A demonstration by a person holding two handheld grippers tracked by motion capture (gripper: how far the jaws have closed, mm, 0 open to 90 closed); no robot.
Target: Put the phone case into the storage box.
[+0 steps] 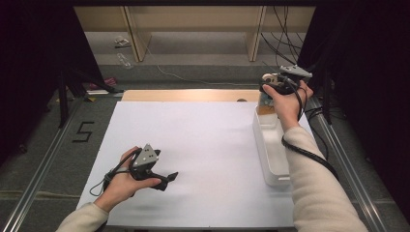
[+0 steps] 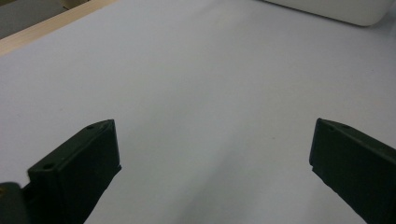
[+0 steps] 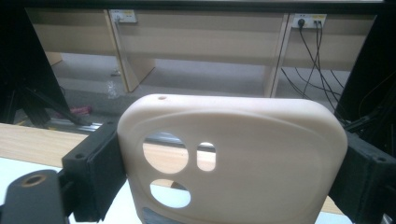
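A cream phone case (image 3: 261, 140) with camera cut-outs stands upright between the jaws of my right gripper (image 3: 233, 147), which is shut on its two side edges. In the high view the right gripper (image 1: 267, 86) is held up at the far right, above the far end of a white bin (image 1: 272, 145), with the case (image 1: 269, 77) showing pale at its front. My left gripper (image 1: 170, 177) hovers low over the white table sheet (image 1: 193, 135) at the near left. Its jaws stand wide open with nothing between them (image 2: 212, 149).
The long white bin's corner (image 2: 345, 11) lies ahead of the left gripper. A strip of bare wood (image 1: 188, 95) runs along the table's far edge. Beyond it stand wooden shelf units (image 3: 196, 42) with hanging cables (image 3: 308, 56). Metal rails (image 1: 43, 159) flank the table.
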